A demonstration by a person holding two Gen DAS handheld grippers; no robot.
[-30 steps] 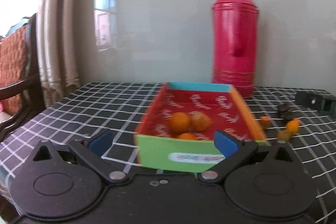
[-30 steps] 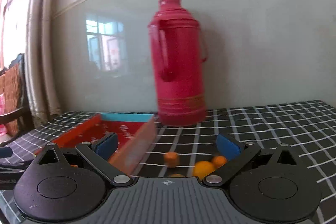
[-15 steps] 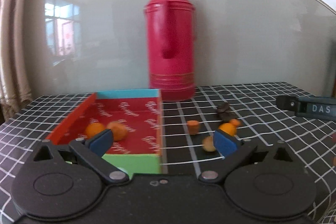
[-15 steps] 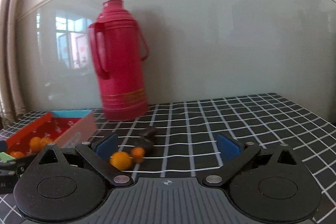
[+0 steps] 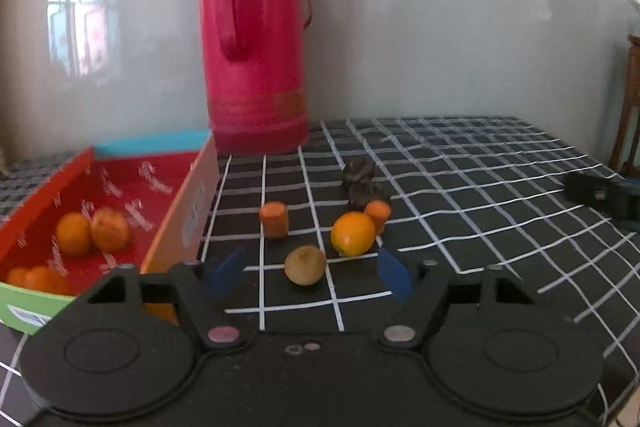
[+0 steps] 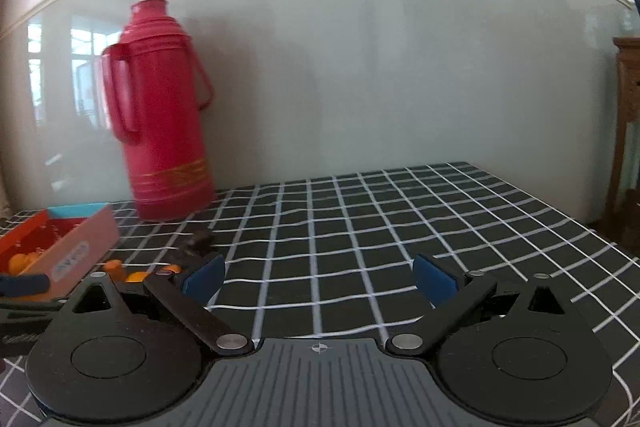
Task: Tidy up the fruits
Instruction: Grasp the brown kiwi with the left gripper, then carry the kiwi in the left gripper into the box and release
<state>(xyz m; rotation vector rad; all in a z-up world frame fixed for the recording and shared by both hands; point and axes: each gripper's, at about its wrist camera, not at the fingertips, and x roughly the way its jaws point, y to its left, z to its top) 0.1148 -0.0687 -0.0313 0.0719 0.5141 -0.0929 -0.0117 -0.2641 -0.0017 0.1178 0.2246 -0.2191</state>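
- Left tongs (image 5: 312, 269) have swung off the tray (image 5: 192, 195) onto loose fruit — spread, empty, brown fruit (image 5: 305, 264) between the tips.
- Advance low, centre it, close gently — it looks apt to roll.
- Right tongs (image 6: 318, 277) spread, idle over bench (image 6: 400, 227).

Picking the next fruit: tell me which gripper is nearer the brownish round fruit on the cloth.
Left. The left gripper frames the brownish round fruit between its open fingers; the right gripper hangs open off to the fruit's right, over bare cloth.
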